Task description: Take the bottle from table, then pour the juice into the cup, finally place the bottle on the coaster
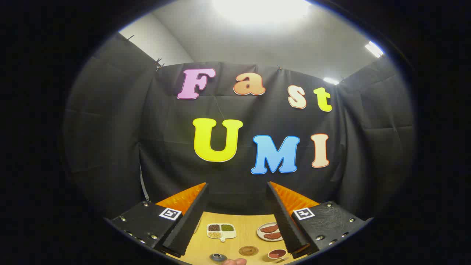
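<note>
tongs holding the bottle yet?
No: the tongs stand open with nothing between their fingers, raised above the table, and only the bottle's cap shows below them.

desk (254, 235): pale wood, smooth, matt
wall: black cloth, creased, matt
tongs (237, 215): spread wide, nothing between them; ribbed inner faces, pebbled mounts with shiny metal screws
tray (221, 231): white, glossy, holding grains
plate (262, 233): white, glossy
coaster (248, 251): brown, wood-like
</note>
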